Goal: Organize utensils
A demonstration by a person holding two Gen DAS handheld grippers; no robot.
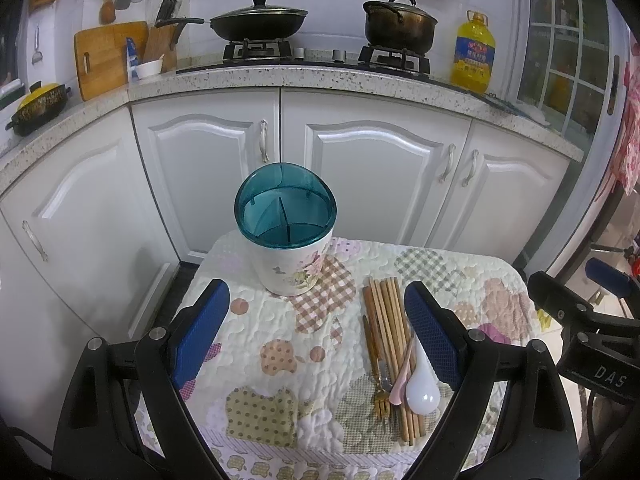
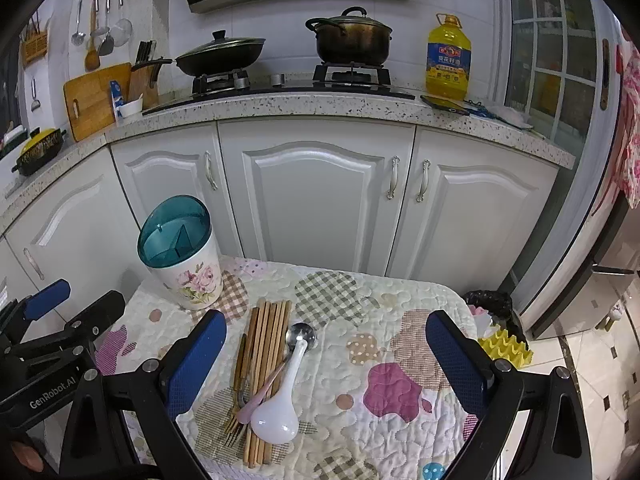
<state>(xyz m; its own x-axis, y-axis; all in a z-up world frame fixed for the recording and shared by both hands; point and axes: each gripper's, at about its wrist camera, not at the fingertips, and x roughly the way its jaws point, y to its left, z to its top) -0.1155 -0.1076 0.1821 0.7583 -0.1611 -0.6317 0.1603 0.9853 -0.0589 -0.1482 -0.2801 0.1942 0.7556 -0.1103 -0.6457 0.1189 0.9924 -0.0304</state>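
Wooden chopsticks (image 2: 266,350), glossy white spoon (image 2: 280,404), quilted cloth (image 2: 400,360), teal-rimmed holder (image 1: 286,236)

Utensil holder (image 2: 182,256) stands upper left on table (image 2: 400,432); chopsticks (image 2: 266,344), forks (image 2: 239,412) & spoons (image 2: 280,400) lie centre-bottom, just right of it.

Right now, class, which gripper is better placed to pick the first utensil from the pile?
Right. The right gripper, jaws open, has the white plastic spoon and wooden chopsticks between its fingers. The left gripper is centred on bare quilt before the teal-rimmed floral holder.
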